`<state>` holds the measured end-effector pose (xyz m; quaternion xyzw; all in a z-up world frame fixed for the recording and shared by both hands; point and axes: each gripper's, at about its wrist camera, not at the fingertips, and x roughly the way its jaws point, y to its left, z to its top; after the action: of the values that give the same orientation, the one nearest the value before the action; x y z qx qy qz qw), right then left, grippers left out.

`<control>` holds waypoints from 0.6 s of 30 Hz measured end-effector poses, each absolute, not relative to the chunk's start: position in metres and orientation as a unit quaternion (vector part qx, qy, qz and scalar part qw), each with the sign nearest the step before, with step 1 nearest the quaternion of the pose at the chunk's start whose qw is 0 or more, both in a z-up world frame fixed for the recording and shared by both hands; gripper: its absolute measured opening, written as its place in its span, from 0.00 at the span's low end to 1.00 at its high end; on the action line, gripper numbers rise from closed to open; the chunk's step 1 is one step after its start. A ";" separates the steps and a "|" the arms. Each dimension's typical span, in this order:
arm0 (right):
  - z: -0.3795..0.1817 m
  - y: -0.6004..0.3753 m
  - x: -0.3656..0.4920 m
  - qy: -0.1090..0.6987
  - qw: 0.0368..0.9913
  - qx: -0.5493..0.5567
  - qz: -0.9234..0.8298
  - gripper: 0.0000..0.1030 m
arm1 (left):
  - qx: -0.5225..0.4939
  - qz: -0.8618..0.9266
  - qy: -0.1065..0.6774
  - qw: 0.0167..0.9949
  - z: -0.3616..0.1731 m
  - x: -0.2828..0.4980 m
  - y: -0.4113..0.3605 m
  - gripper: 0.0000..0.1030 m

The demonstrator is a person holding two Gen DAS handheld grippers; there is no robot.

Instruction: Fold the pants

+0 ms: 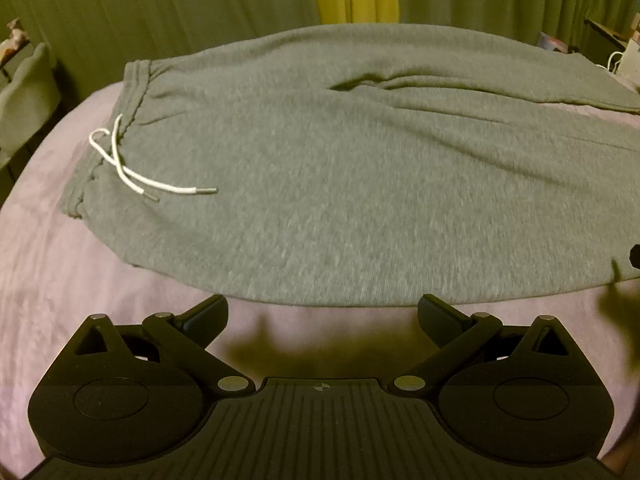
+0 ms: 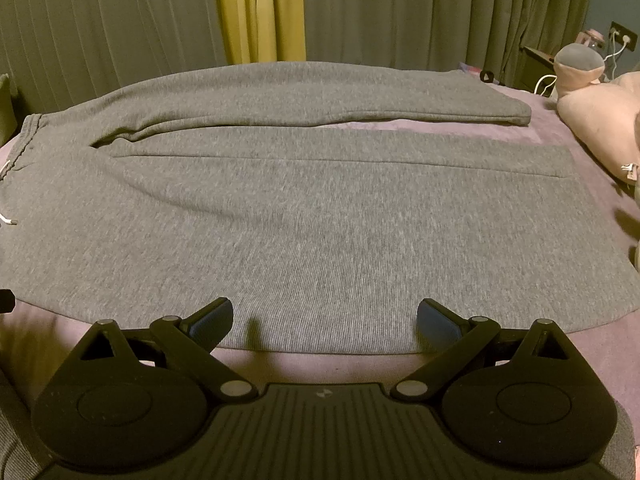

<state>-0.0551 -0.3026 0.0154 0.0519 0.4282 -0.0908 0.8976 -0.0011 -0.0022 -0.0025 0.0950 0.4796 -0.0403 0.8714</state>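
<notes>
Grey sweatpants (image 1: 320, 184) lie spread flat on a pinkish-lilac bed cover (image 1: 60, 280), waistband at the left with a white drawstring (image 1: 132, 168) lying on the fabric. In the right wrist view the pants (image 2: 320, 220) stretch rightwards, the two legs side by side with a strip of cover between them near the cuffs. My left gripper (image 1: 322, 312) hovers open just short of the pants' near edge, nothing between its fingers. Over the same near edge farther right, my right gripper (image 2: 324, 318) stands open and holds nothing.
Green and yellow curtains (image 2: 260, 12) hang behind the bed. A pink plush toy (image 2: 592, 112) lies at the bed's right end, with a dark bedside unit and cables (image 2: 540, 68) behind it. A grey box (image 1: 28, 84) stands off the bed's left side.
</notes>
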 end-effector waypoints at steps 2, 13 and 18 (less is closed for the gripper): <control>0.016 -0.302 -0.055 0.428 0.898 0.052 -0.091 0.96 | 0.095 -0.041 0.480 0.871 -0.003 -0.001 -0.002 1.00; 0.014 -0.303 -0.056 0.429 0.897 0.052 -0.091 0.96 | 0.089 -0.041 0.484 0.869 -0.004 -0.001 -0.001 1.00; 0.013 -0.303 -0.056 0.429 0.897 0.052 -0.090 0.96 | 0.087 -0.042 0.486 0.868 -0.004 0.000 -0.001 1.00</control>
<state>-0.0559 -0.3034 0.0129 0.0521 0.4291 -0.0903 0.8972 -0.0001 -0.0006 -0.0042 0.0869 0.4864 -0.0417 0.8684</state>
